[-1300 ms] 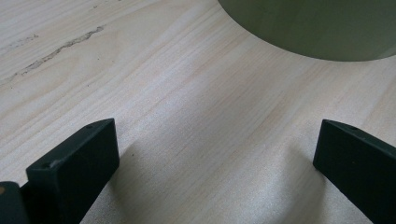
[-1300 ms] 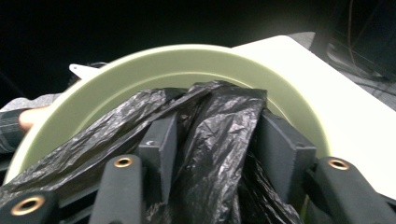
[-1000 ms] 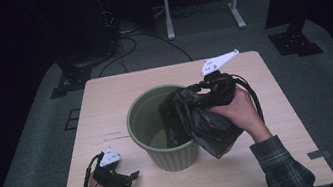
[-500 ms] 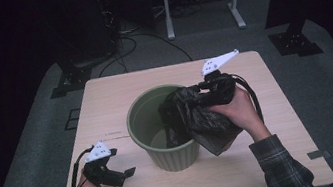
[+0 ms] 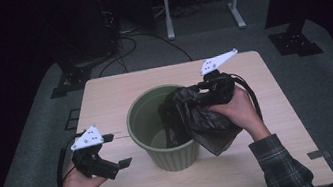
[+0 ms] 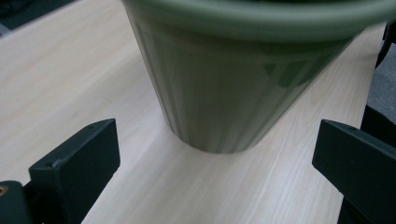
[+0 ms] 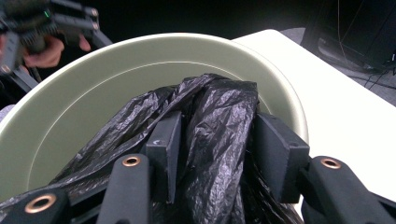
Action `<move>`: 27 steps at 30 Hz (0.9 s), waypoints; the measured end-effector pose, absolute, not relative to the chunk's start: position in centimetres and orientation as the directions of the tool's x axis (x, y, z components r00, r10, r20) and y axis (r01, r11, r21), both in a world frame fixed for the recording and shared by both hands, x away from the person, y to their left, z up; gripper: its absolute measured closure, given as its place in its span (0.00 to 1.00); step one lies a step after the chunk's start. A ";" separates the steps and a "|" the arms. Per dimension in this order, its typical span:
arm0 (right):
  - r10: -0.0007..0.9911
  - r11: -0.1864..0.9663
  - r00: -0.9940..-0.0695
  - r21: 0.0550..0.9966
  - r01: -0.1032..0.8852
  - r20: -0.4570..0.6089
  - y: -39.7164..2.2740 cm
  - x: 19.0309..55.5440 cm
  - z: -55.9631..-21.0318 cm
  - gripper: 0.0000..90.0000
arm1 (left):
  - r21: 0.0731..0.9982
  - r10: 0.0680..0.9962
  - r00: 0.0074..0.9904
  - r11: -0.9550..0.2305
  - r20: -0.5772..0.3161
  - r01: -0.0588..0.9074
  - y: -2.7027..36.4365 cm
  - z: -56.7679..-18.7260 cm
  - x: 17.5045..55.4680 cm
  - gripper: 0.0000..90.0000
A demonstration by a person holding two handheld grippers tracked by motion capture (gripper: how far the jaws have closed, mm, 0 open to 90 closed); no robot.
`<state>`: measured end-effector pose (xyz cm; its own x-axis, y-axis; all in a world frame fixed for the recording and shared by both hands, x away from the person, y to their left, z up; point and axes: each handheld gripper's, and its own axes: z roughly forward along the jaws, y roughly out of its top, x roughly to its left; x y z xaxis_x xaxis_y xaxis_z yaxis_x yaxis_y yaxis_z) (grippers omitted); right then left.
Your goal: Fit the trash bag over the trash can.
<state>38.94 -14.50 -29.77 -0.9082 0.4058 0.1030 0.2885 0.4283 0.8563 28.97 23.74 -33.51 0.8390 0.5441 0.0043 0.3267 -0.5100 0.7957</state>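
One black bag [image 5: 204, 118] hangs over the near-right rim of the green bin [image 5: 154, 125], part of it inside, part draped down the outer wall toward the table [image 5: 280, 121]. In the right gripper view the bag [image 7: 210, 135] is bunched between the two black jaws, which press into the crumpled film from both sides, so the right gripper [image 5: 196, 100] is clamped on the bag at the bin's rim [image 7: 140, 51]; its jaws have just been closing, with the film between them throughout. Compared with a second ago, that hand and the bag sit where they were. The left gripper [image 5: 124, 164] is what has changed: it was low on the table near the front-left corner, and now it is lifted off the surface, nearer the bin's wall. Its jaws stand wide apart, nothing between them; its own view looks past them at the ribbed side of the bin [image 6: 243, 84] and the pale wood grain [image 6: 70, 70]. Judgement: the bag is secured on one side and the free gripper is coming up to help, likely to catch the opposite edge and spread the film over the rim; lining is barely begun. No brand, label or legible writing on bin, bag or table; small tape marks sit at the table's edges, unlettered as far as can be seen.
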 end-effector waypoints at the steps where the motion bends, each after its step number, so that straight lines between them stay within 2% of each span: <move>1: 0.404 0.430 -0.908 0.855 0.292 0.107 -14.5 39.0 -29.8 0.57 | 0.796 0.542 0.840 -0.514 0.012 0.321 23.7 -33.1 29.0 0.00; 5: 0.402 0.437 -0.910 0.852 0.288 0.101 -14.5 38.9 -29.6 0.61 | 0.815 0.518 0.855 -0.504 0.023 0.284 23.3 -31.4 29.3 0.00; 8: 0.394 0.441 -0.913 0.850 0.289 0.106 -14.4 38.9 -29.5 0.68 | 0.826 0.492 0.870 -0.500 0.026 0.259 22.9 -30.4 29.7 0.00; 16: 0.352 0.451 -0.928 0.846 0.283 0.123 -14.5 39.0 -29.5 0.94 | 0.830 0.441 0.896 -0.515 0.042 0.215 21.1 -29.0 31.7 0.00; 25: 0.284 0.442 -0.944 0.851 0.284 0.168 -13.9 39.3 -29.5 0.97 | 0.831 0.400 0.916 -0.523 0.043 0.189 18.9 -28.6 33.7 0.00; 27: 0.266 0.439 -0.949 0.855 0.276 0.170 -13.7 39.2 -29.3 0.97 | 0.834 0.384 0.922 -0.522 0.045 0.177 18.4 -28.5 34.1 0.04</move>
<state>39.22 -13.66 -29.31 -0.9489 0.2656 0.1702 0.2762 0.4387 0.8551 34.10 18.41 -28.51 0.9221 0.3844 0.0451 0.1767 -0.5219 0.8345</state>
